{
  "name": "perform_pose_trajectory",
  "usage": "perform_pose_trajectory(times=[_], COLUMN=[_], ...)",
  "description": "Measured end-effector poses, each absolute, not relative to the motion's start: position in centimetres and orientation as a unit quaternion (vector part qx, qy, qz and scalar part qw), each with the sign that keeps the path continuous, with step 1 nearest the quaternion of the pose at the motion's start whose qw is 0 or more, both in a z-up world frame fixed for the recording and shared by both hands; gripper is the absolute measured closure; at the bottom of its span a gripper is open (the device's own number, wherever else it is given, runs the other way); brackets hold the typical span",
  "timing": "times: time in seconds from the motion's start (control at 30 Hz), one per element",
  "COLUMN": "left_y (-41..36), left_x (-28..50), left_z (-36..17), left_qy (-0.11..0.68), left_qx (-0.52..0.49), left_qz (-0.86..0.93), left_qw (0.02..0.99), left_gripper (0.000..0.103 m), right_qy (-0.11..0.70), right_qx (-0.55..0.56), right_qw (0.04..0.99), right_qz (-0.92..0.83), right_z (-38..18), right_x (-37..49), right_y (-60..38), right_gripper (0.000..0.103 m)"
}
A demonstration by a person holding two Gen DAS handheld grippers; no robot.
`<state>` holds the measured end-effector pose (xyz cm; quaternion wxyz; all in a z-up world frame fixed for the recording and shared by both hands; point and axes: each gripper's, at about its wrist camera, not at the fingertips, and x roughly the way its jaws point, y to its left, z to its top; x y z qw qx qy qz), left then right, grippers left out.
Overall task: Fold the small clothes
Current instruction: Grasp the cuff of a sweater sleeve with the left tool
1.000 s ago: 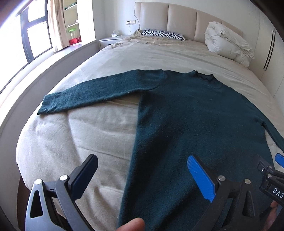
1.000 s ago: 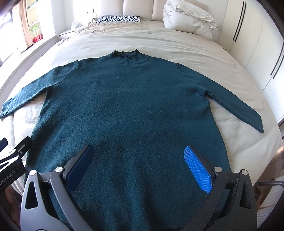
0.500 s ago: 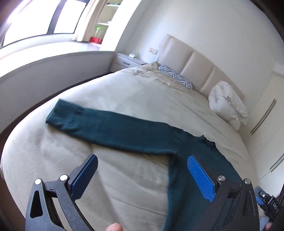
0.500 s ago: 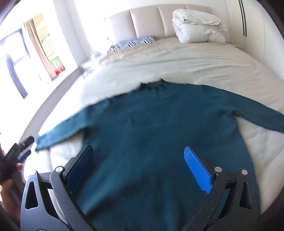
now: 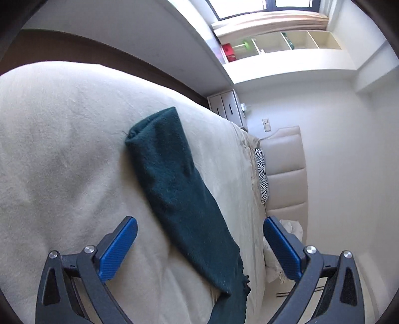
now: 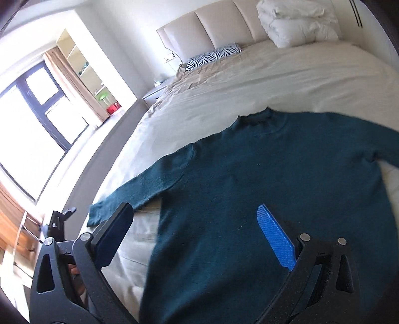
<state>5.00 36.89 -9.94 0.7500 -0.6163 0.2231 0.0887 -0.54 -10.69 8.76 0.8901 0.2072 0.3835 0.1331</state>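
One view shows only the sweater [image 6: 249, 199] sleeve [image 5: 174, 189]; the other, its body.

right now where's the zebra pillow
The zebra pillow lies at the head of the bed, against the headboard, left of the folded white duvet.

Glaring window [image 6: 27, 139] daylight, fisheye-warped edges

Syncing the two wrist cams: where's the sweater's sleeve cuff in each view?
Left wrist: the sleeve cuff sits upper centre, the sleeve running down between the open left gripper fingers.
Right wrist: the same cuff lies lower left, beside the right gripper, also open.
Shared landmark: zebra pillow by the headboard.
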Motion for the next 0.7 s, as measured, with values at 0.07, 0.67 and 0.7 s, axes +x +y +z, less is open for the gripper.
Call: perform_pose_trajectory(times=[0.07, 0.67, 0.7], left_y=[37.7, 32.2, 30.4], left_x=[5.5, 17.6, 18.5], left_z=[-10.0, -2.0, -0.9], left_qy=[0.212, 0.264, 0.267], left_qx=[-0.626, -0.404, -0.377], left_qz=[0.1, 0.089, 0.072], left_qw=[0.744, 0.871, 0.884], left_gripper=[0.0, 0.095, 0.095], right_qy=[0.391, 0.391, 0.392], right_qx=[0.209, 0.276, 0.284], right_qw=[0.886, 0.869, 0.867], right_qz=[0.134, 0.123, 0.118], right_z=[8.3, 5.8, 5.4], right_x=[0.0, 2.6, 2.9], right_y=[-10.4, -15.1, -15.9], right_gripper=[0.009, 0.034, 0.036])
